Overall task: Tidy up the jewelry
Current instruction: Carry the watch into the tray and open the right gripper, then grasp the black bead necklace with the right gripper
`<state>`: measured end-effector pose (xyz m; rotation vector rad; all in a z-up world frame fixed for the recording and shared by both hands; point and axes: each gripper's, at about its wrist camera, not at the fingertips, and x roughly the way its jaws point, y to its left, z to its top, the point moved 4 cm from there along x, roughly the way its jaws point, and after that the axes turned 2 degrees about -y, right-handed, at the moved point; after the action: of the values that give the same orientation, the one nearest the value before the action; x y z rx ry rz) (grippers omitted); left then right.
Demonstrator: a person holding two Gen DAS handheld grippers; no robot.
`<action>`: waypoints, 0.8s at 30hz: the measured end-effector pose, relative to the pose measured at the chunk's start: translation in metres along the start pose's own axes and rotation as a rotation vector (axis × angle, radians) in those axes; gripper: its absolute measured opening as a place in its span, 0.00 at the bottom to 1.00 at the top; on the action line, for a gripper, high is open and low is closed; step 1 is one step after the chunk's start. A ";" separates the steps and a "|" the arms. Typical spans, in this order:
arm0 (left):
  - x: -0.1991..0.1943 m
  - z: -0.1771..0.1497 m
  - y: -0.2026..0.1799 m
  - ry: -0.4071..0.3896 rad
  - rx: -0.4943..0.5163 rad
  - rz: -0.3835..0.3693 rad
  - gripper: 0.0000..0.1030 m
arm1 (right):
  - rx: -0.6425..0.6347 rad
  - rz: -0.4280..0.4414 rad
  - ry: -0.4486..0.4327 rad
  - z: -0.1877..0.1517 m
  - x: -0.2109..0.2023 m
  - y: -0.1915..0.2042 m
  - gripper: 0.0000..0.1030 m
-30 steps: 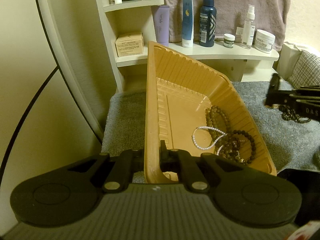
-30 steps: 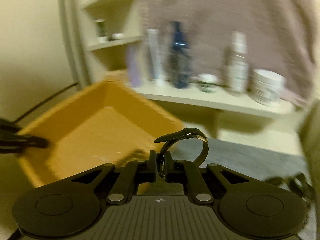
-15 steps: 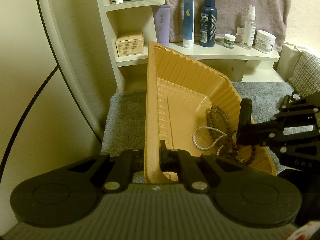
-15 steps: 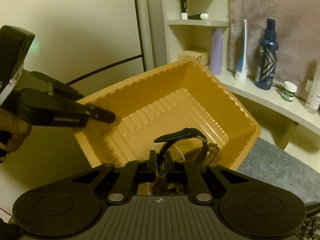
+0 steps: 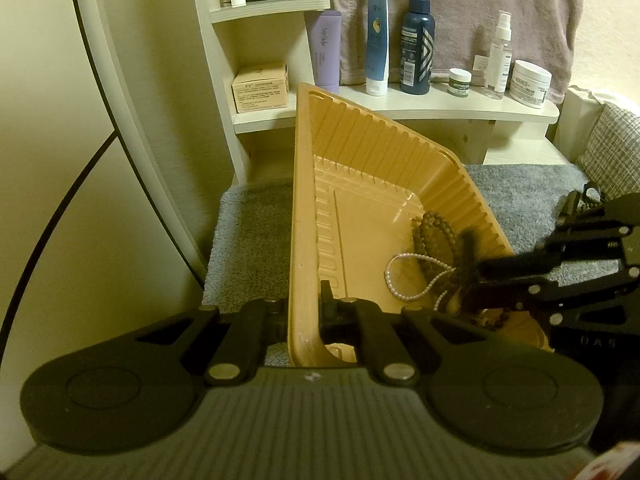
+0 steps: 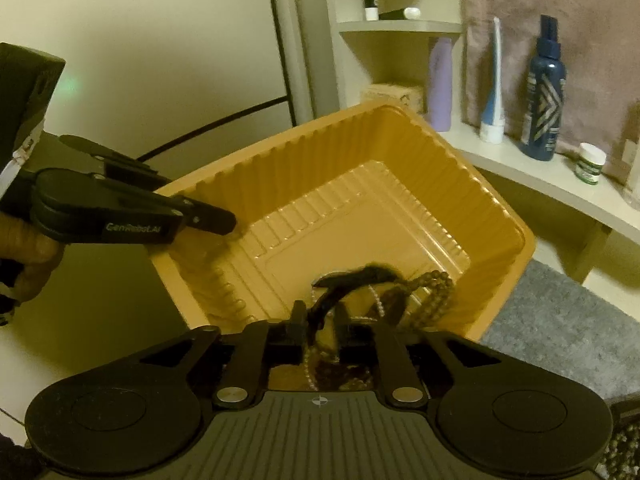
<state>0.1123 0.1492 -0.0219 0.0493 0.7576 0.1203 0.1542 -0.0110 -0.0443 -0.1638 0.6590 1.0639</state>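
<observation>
The right gripper (image 6: 320,316) has just spread its jaws, so the black band (image 6: 352,276) drops into the tray (image 6: 400,152) at centre, while the left gripper (image 5: 304,312) pinches its rim.

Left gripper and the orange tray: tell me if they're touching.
Touching. The left wrist view shows the left gripper shut on the orange tray wall, one finger on each side of it.

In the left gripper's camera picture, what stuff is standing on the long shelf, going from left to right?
Purple tube → blue-and-white tube → dark blue spray bottle → small green-labelled jar → clear spray bottle → white jar.
</observation>
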 end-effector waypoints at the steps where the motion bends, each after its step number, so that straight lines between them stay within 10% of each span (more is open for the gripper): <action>1: 0.001 0.000 0.000 0.001 0.001 0.001 0.06 | 0.013 0.004 -0.013 0.001 -0.003 -0.002 0.49; 10: 0.001 0.000 0.000 -0.001 0.000 0.002 0.06 | 0.130 -0.195 -0.120 -0.001 -0.039 -0.038 0.52; 24: 0.000 0.000 -0.002 -0.004 0.009 0.004 0.06 | 0.384 -0.638 -0.063 -0.094 -0.106 -0.119 0.52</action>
<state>0.1124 0.1473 -0.0216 0.0598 0.7538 0.1203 0.1827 -0.1903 -0.0806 -0.0010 0.6784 0.3190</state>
